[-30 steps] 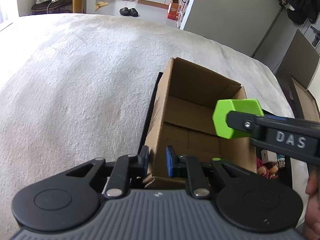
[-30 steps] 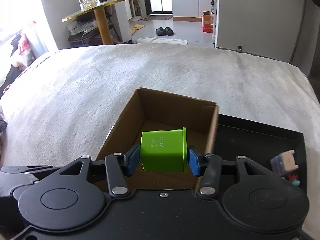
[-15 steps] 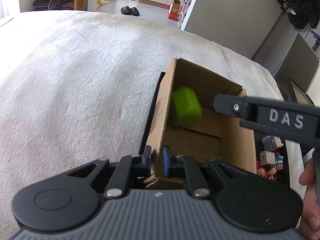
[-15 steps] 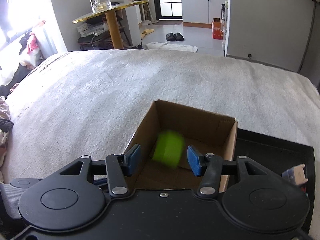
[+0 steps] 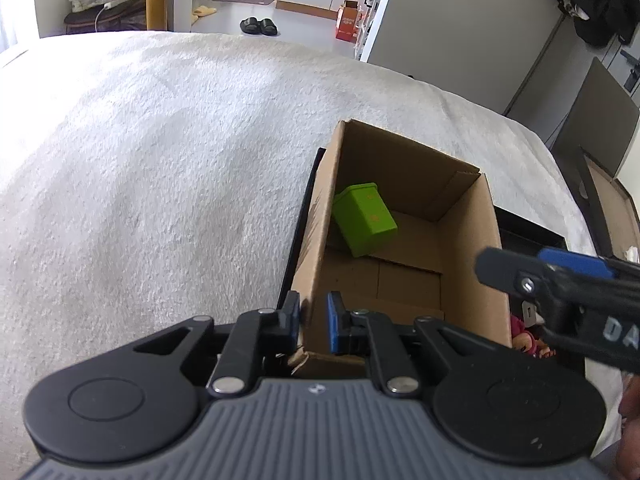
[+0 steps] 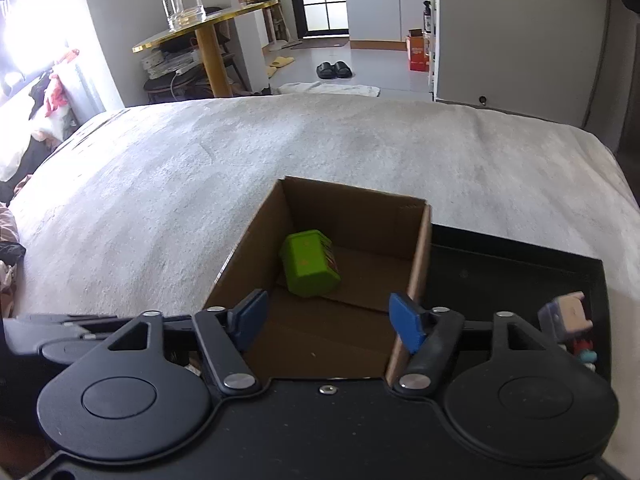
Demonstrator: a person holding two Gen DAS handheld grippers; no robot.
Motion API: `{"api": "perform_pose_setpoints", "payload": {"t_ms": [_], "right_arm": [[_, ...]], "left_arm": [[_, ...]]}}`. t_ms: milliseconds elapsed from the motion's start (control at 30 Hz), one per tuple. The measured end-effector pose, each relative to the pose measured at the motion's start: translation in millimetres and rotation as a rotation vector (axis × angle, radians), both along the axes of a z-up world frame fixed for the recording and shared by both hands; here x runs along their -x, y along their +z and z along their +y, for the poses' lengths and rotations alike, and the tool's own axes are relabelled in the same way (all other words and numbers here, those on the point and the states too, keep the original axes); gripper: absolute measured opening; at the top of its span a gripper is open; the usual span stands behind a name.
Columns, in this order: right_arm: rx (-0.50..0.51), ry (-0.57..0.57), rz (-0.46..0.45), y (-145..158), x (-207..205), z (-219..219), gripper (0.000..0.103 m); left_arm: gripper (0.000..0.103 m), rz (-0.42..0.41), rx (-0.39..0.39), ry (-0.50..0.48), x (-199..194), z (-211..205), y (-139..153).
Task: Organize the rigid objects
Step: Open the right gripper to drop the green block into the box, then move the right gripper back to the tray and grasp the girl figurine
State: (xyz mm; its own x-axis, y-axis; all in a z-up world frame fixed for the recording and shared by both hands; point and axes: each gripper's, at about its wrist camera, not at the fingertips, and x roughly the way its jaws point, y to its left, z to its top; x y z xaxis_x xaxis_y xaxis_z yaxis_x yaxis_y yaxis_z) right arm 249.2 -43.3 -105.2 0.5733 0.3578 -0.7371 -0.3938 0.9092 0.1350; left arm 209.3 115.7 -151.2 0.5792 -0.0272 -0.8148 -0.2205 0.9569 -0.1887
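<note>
Left wrist view: your left gripper is pinched shut on the near left wall of the cardboard box, one pad outside, one inside, steadying it. Ahead of the fingers and slightly right, the green cup lies tipped on its side on the box floor, against the left wall. Your right gripper pokes in from the right, over the box's right rim, nothing in it. Small toys sit just beyond that rim, on the black tray.

Right wrist view: right gripper jaws are opening, nothing between the pads; they hang above the near end of the box. The cup is ahead of the fingers, down inside, resting at a tilt. To the right of the fingers, a small block figure and other bits are on the tray.

Step, as I read it: drop-off of the cup is done, release finishing. Next move likely calls for swinging your right gripper rightward to the tray toys, jaws wide, and picking one, while your left hand keeps the box wall clamped so it doesn't shift on the soft blanket.
</note>
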Motion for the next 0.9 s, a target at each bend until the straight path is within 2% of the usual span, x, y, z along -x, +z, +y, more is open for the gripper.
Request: {"api": "perform_pose_setpoints", "payload": {"t_ms": [67, 200, 367, 467, 900], "right_arm": [[-0.003, -0.01, -0.009, 1, 4, -9, 0.078], [-0.015, -0.035, -0.006, 1, 9, -27, 0.079], [-0.031, -0.064, -0.005, -1, 14, -46, 0.084], [-0.042, -0.084, -0.002, -4, 16, -58, 0.086], [-0.116, -0.148, 0.029, -14, 23, -118, 0.088]], "left_arm": [[0.012, 0.0, -0.02, -0.002, 1, -5, 4], [0.018, 0.014, -0.049, -0.008, 2, -12, 10], [0.041, 0.005, -0.083, 0.0, 4, -21, 21], [0.049, -0.009, -0.116, 0.0, 5, -31, 27], [0.058, -0.007, -0.21, -0.029, 4, -79, 43]]}}
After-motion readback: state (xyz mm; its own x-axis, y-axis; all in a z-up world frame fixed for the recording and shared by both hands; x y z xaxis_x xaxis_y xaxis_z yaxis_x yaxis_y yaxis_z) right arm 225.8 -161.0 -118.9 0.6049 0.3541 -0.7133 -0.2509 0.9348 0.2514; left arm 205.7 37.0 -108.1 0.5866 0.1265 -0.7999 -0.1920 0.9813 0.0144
